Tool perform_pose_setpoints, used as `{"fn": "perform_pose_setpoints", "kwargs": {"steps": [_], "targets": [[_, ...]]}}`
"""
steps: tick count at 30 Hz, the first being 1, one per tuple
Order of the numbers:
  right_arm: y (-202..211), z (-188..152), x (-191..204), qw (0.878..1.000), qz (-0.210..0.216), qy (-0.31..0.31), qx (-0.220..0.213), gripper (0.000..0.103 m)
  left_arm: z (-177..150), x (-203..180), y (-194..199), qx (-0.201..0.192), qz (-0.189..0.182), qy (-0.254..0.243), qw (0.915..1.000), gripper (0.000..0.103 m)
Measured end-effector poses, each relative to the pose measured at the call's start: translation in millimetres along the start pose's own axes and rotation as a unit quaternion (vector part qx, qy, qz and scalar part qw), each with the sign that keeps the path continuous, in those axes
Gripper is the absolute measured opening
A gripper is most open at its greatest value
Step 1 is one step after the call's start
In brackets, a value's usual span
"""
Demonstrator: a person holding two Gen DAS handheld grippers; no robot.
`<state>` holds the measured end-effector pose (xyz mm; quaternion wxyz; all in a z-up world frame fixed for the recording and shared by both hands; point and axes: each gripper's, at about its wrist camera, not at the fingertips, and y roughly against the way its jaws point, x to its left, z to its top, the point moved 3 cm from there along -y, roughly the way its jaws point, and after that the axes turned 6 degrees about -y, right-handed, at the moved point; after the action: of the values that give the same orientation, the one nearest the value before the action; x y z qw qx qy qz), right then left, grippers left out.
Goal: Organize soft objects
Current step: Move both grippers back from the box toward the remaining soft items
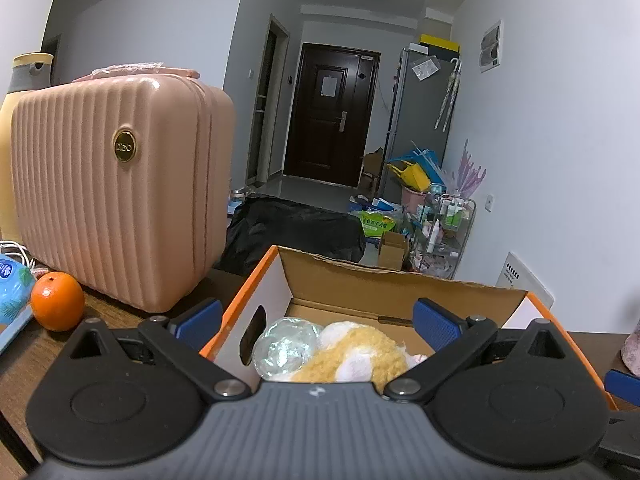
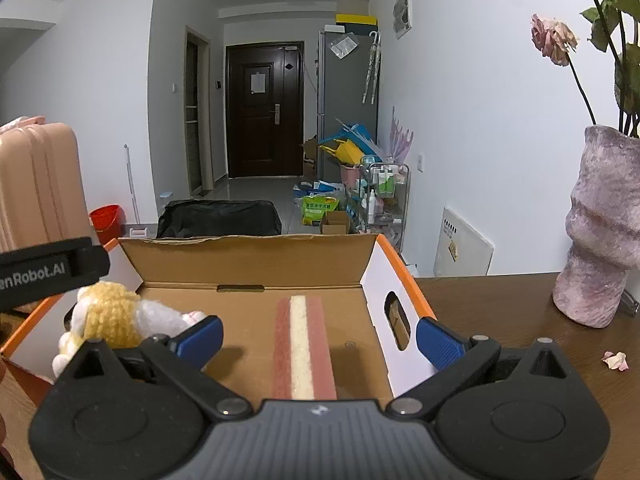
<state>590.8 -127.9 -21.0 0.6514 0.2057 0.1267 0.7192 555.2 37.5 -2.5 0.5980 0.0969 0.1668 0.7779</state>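
Observation:
An open cardboard box with orange edges stands on the brown table. Inside it lie a yellow-and-white knitted toy, a clear crumpled plastic ball and a pink-and-cream striped sponge block. My left gripper hovers open over the box, above the toy and the ball, holding nothing. My right gripper is open too, with the sponge block lying on the box floor between and below its blue pads, untouched. The other gripper's black body shows at the left of the right wrist view.
A pink ribbed suitcase stands left of the box, with an orange and a blue packet beside it. A mottled pink vase with a wilted rose stands at the right, a fallen petal near it.

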Motion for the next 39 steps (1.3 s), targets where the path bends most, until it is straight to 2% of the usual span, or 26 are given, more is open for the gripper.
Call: {"fn": "perform_pose_setpoints", "kwargs": {"steps": [13, 25, 39], "targets": [[20.8, -9.9, 0.1, 1.0, -0.002, 0.015, -0.006, 0.103, -4.6, 7.3, 12.0, 0.002, 0.003, 0.001, 1.0, 0.103], [53.0, -20.8, -7.1, 1.0, 0.005, 0.02, -0.019, 0.103, -12.4, 17.2, 41.5, -0.006, -0.006, -0.009, 0.9999, 0.103], [102.5, -38.0, -13.0, 0.998, 0.026, 0.015, -0.058, 0.103, -25.1, 37.1, 77.7, -0.009, -0.011, -0.013, 0.9998, 0.103]]}}
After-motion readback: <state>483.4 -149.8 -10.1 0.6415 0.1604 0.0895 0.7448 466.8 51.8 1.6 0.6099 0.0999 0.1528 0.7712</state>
